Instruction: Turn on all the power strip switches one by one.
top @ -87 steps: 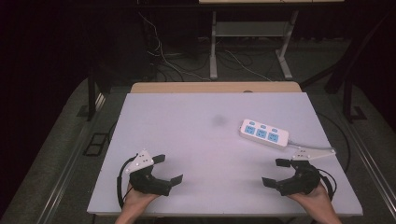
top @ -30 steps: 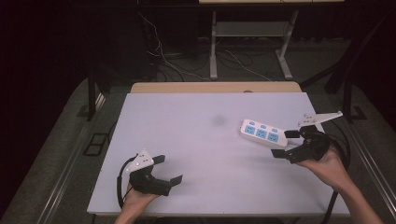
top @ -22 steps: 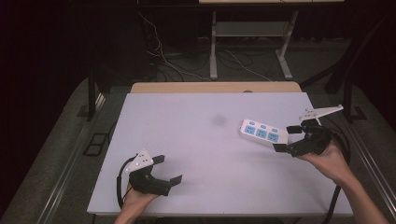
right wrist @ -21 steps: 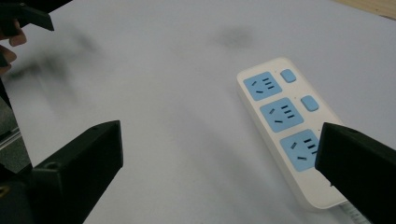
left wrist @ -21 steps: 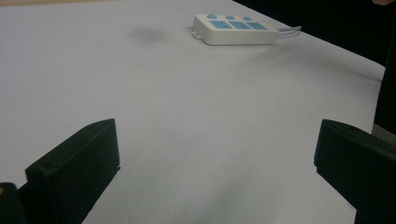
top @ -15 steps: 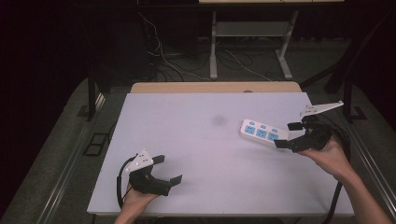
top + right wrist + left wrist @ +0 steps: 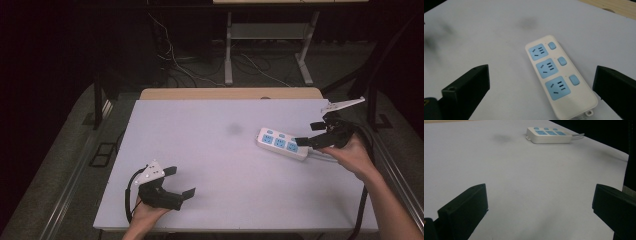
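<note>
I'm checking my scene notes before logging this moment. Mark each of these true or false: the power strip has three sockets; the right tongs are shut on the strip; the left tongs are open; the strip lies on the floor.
1. The white power strip has three blue sockets. True.
2. The right tongs are shut on the strip. False: they are open, hovering at its cable end.
3. The left tongs are open near the front of the white table. True.
4. The strip lies on the floor. False: it lies flat on the table.
</note>
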Demonstrator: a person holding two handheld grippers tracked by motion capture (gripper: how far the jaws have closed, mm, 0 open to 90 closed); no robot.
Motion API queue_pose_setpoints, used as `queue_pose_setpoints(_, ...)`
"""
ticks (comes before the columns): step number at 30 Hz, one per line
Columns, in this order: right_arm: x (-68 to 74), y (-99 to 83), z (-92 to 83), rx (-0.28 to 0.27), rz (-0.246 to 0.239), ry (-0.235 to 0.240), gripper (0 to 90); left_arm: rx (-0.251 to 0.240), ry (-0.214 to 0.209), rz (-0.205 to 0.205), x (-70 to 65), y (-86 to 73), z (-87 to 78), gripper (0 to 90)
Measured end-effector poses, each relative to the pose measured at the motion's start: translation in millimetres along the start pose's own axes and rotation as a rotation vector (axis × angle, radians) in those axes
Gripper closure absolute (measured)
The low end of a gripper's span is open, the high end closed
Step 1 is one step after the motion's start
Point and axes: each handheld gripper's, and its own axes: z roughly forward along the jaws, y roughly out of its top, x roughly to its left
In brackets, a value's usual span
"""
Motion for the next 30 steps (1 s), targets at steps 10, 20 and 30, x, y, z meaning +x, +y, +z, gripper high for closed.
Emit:
queue_pose_setpoints(10, -16.6, 6.0, 4.6, 0.014, 0.025, -0.026, 4.9, 0.005, 0.0, 0.0, 0.0, 0.0, 0.5, 0.0)
queue_pose_setpoints(20, -33.3, 5.5, 9.9, 0.031, 0.043, 0.014, 32.4, 0.004, 0.002, 0.001, 0.2, 0.0, 0.4, 0.0)
queue_pose_setpoints(30, -42.1, 6.2, 16.0, 0.009, 0.073, -0.006, 58.6, 0.005, 0.0, 0.0, 0.3, -0.1, 0.9, 0.0)
